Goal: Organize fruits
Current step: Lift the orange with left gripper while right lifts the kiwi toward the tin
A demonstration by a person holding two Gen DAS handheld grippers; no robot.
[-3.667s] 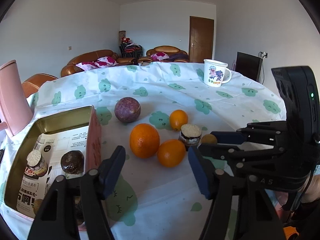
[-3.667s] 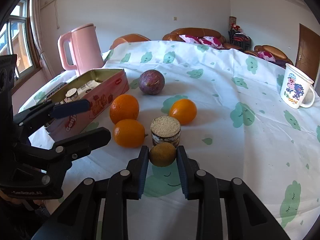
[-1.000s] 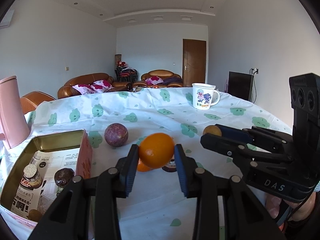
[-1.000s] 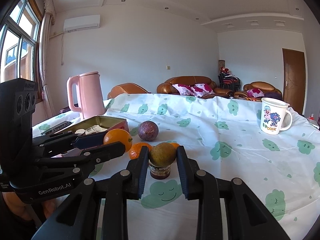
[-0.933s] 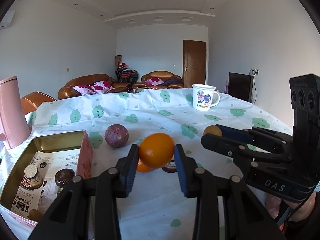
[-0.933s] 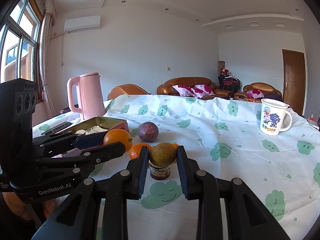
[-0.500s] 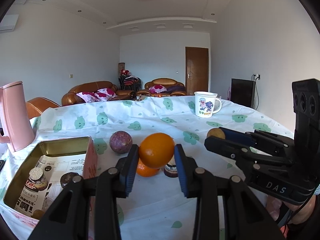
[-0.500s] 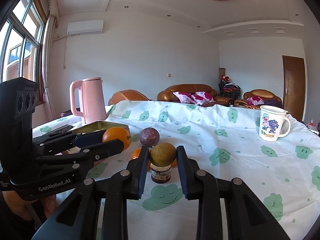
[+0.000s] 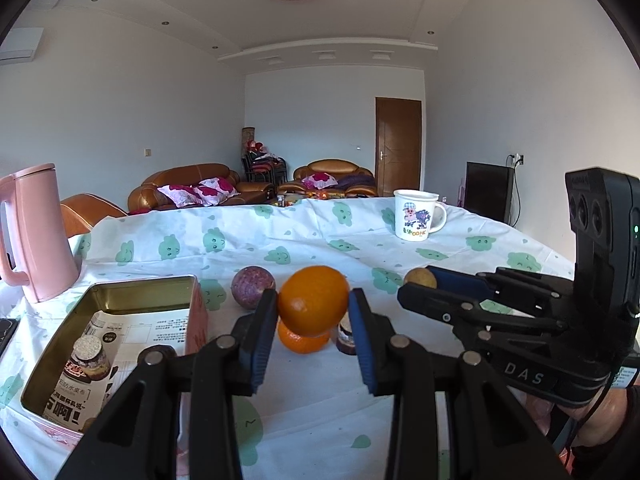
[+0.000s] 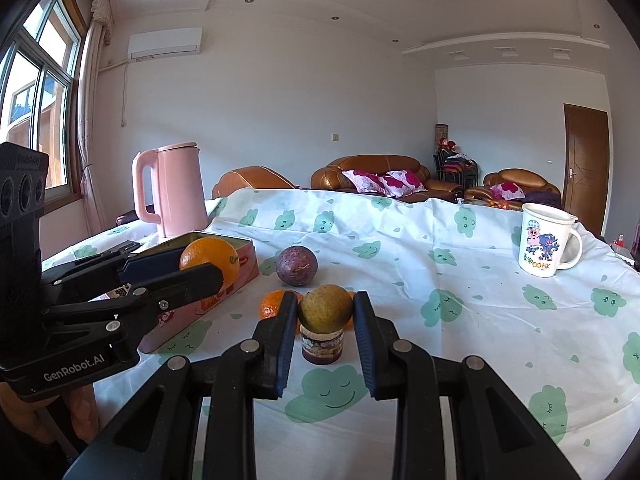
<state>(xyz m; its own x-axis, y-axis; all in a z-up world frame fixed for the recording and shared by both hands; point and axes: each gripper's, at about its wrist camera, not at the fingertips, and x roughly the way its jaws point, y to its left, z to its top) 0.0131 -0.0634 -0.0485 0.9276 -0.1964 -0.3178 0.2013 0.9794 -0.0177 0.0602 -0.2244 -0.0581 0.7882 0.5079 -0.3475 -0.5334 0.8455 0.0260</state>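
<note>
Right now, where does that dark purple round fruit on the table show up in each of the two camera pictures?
Left wrist view: the purple fruit lies just left of centre, on the cloth between the tin box and the held orange.
Right wrist view: the purple fruit sits near centre, right of the tin box.
Shared landmark: the cartoon mug, far right in both.
</note>
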